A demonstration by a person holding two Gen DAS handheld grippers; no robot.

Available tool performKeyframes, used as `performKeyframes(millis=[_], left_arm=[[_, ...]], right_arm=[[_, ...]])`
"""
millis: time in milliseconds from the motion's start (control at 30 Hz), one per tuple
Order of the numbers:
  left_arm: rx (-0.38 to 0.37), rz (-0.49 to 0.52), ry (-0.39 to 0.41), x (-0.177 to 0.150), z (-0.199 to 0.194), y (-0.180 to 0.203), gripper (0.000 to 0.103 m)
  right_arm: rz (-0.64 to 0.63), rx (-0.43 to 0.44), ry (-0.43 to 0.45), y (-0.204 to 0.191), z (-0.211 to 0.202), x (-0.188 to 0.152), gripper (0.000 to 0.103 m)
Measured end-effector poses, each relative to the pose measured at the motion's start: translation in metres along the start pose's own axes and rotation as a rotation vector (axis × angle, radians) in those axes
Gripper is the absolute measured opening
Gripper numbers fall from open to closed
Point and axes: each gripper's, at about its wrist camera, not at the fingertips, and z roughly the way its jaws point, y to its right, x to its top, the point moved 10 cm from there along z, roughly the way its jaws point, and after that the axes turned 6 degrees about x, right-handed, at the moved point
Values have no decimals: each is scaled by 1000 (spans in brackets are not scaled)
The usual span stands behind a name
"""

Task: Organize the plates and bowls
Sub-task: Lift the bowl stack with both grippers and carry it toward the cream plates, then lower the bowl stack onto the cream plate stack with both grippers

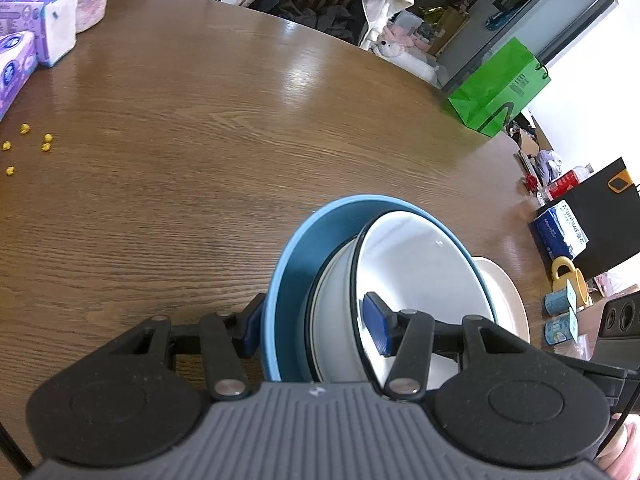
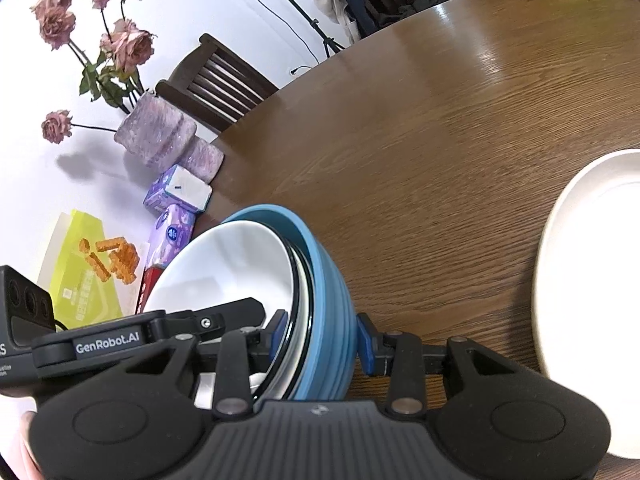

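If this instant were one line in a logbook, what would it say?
left claw: clamped on bowl stack | right claw: clamped on bowl stack | white bowl nested in blue bowl | cream plate on table

"GenRobot.AI" stands in white letters on the black body of the left claw (image 2: pixel 108 346), seen at the left edge of the right wrist view. In the left wrist view, a blue and white tissue pack (image 1: pixel 562 230) off the right of the worktop carries a word beginning "Manhua", its ending unclear. Print on the purple tissue packs (image 1: pixel 38 20), the green bag (image 1: pixel 500 88) and the yellow box (image 2: pixel 84 268) is too small to read.
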Motion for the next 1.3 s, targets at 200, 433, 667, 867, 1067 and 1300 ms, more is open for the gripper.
performKeyframes(millis=[200,433,667,867,1067,1300], left_arm=[[-3,14,0,0,4,18,51],[-8,24,4,-1,8,35,51],[-13,30,6,-3,12,50,51],[-18,33,8,-5,17,63,51],[-23,38,11,-7,22,79,51],[-31,40,14,-9,30,96,51]], right_arm=[[9,-2,14,12,-11,5,35],[13,-3,28,24,-24,10,35],[13,-4,37,35,-36,14,35],[12,-6,43,47,-48,14,35],[12,-9,50,58,-57,18,35],[8,-13,58,73,-69,23,35]])
